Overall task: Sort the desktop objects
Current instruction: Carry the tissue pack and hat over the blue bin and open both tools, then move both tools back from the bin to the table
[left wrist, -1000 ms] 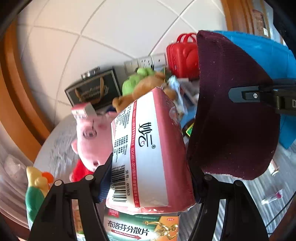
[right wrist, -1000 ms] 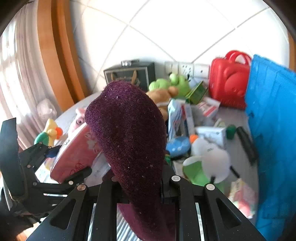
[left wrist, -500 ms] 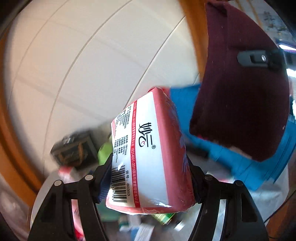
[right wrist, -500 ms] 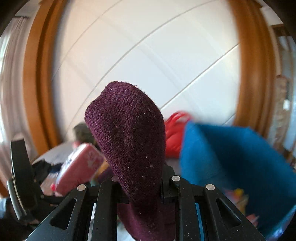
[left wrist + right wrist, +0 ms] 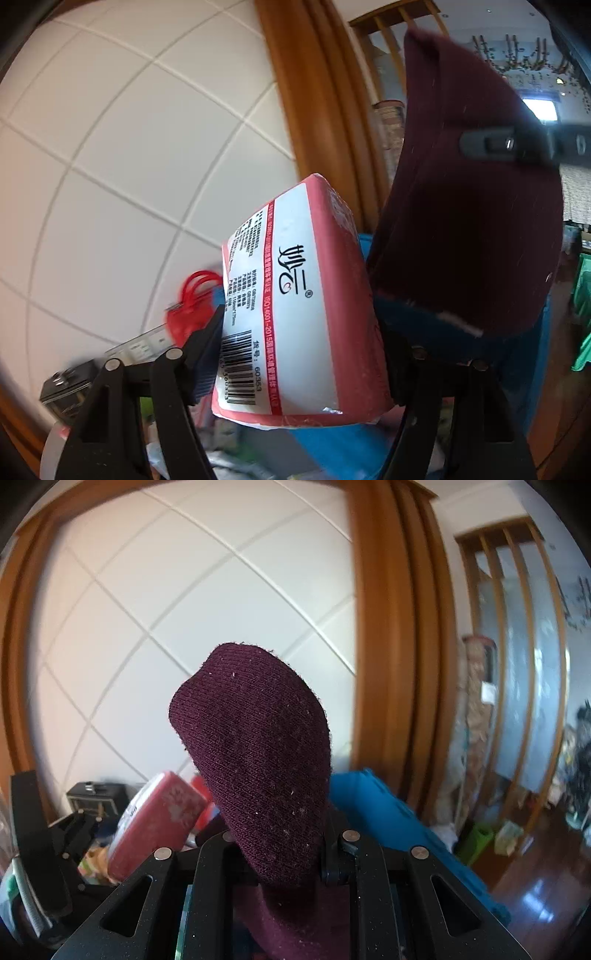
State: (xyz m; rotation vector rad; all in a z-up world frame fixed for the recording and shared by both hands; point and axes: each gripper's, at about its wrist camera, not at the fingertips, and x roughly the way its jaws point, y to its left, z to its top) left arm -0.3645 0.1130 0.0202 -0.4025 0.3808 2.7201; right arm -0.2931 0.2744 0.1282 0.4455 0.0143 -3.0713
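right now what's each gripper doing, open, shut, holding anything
Left gripper: jaws opening, pink tissue pack still between them.
Right gripper: shut on the maroon sock.

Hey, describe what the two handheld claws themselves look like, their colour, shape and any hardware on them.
Both are matte black plastic. The left claw and the right claw each have two flat fingers with triangular cut-outs and round silver screw heads. The left one has blue ribbed pads. No cables or sleeves show.
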